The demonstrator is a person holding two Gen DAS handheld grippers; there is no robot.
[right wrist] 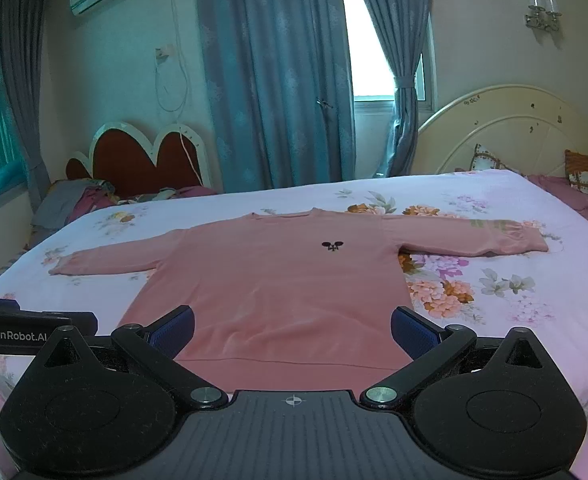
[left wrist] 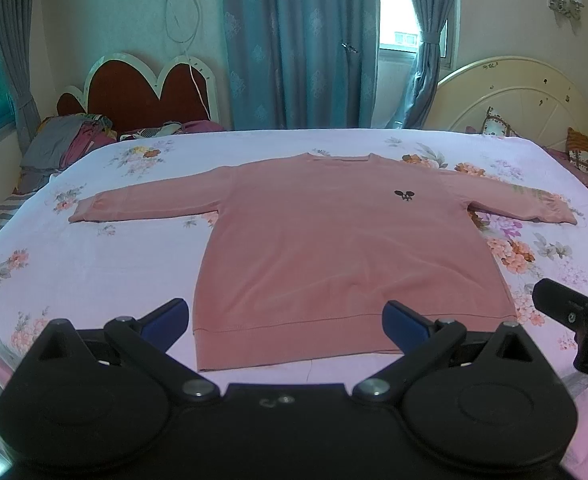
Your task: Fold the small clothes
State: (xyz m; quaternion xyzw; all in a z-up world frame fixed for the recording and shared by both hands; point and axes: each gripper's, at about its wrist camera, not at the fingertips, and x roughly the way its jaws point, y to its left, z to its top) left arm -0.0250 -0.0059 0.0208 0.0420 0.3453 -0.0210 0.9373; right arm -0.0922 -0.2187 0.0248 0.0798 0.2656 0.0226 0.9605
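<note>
Your pink sweater [left wrist: 334,248] lies flat in the middle of the frame on the flowered bed sheet [left wrist: 93,264], front up, both sleeves spread out to the sides and the hem nearest you. Your left hand-held gripper [left wrist: 283,322] hovers at the bottom of the frame over the hem, jaws spread wide and holding nothing. Your right hand-held gripper [right wrist: 291,330] is likewise wide apart and empty above the hem.
</note>
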